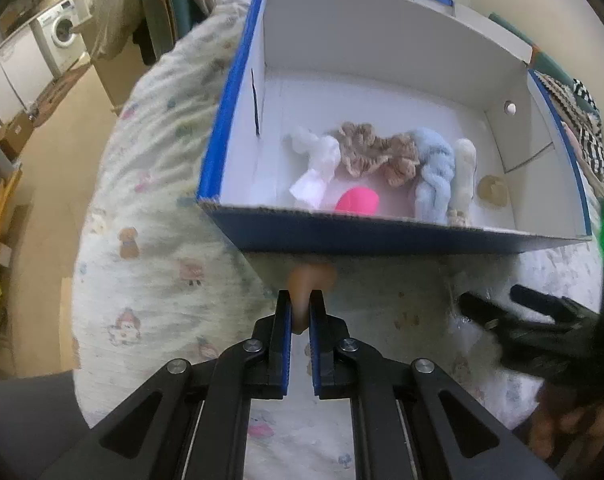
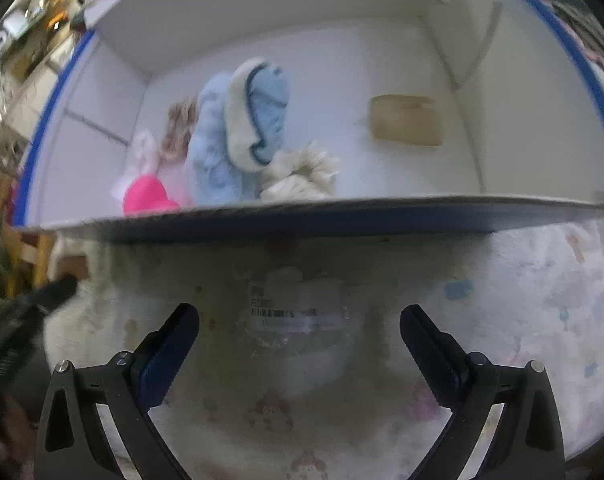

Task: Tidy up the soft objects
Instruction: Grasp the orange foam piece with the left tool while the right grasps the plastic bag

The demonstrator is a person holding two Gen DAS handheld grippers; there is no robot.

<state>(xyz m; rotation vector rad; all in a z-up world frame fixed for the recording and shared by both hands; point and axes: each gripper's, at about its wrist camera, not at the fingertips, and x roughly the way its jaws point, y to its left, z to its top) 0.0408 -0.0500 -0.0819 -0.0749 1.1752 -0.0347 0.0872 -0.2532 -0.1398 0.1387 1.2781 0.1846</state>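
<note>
The left gripper (image 1: pixel 300 312) has its fingers clamped on a small tan soft object (image 1: pixel 307 280) just before the blue box (image 1: pixel 341 236), while the right gripper (image 2: pixel 300 332) fingers stand wide open, empty, above a clear labelled packet (image 2: pixel 298 312).

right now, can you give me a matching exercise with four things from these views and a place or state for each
Things:
1. left gripper
2. right gripper
3. bright pink rounded soft object
4. clear plastic bag with a barcode label

States or places:
A. lying on the printed bedding outside the box
B. open, holding nothing
C. shut on a small tan soft object
D. inside the white box with blue edges

Pairs: 1-C, 2-B, 3-D, 4-A
</note>
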